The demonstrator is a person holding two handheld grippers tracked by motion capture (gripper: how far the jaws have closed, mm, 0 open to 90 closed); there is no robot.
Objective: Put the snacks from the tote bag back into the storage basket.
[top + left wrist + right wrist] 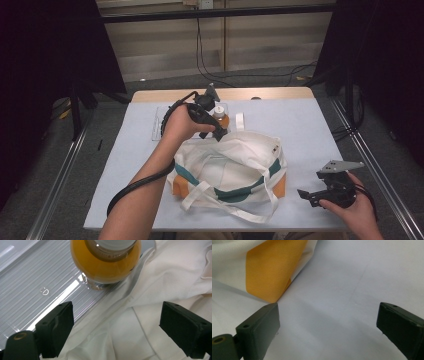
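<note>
A small bottle of orange liquid with a white cap stands on a clear ribbed plastic tray at the back of the table. In the left gripper view the bottle is just ahead of the jaws, on the tray. My left gripper hangs open over the tray's edge and the rim of a white tote bag, its pads touching nothing. My right gripper rests open at the front right, with bare tablecloth between its jaws. The bag's orange stripe lies to the left of those jaws.
The tote bag has teal and orange stripes, and its loose handles trail toward the front edge. A small white object sits to the right of the bottle. The table has a pale cloth; dark stands and curtains flank it.
</note>
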